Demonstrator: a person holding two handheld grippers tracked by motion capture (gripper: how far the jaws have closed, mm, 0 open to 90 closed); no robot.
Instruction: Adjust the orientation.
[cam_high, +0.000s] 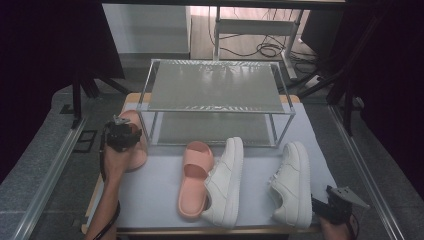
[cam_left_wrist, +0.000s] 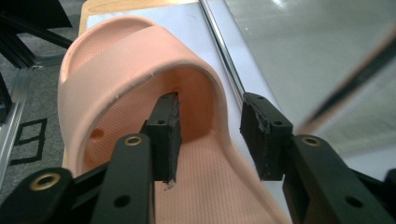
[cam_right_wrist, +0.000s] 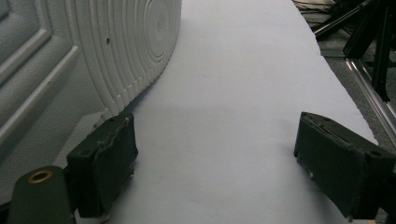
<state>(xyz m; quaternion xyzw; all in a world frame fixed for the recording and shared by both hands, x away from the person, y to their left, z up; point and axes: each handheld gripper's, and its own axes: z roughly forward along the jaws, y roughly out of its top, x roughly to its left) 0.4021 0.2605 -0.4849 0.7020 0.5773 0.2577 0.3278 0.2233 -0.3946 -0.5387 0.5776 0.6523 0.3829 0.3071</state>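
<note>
My left hand-held gripper (cam_left_wrist: 210, 135) straddles the strap wall of a pink slipper (cam_left_wrist: 140, 84) at the counter's (cam_high: 150, 190) far left, jaws apart, beside the metal rack (cam_high: 215, 95). My right hand-held gripper (cam_right_wrist: 215, 163) gapes empty by a white sneaker (cam_right_wrist: 93, 51), near right.

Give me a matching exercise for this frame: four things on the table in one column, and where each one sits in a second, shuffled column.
Things:
1. left tool
2. right tool
3. pink slide in the middle
4. two-tier rack

Places:
A. at the back of the table
B. open, beside the sole of the right-hand white sneaker lying on its side
C. leaning against the left-hand white sneaker
D. open, one jaw inside the pink slide by the rack's left end, the other outside its strap

Pairs: 1-D, 2-B, 3-C, 4-A
</note>
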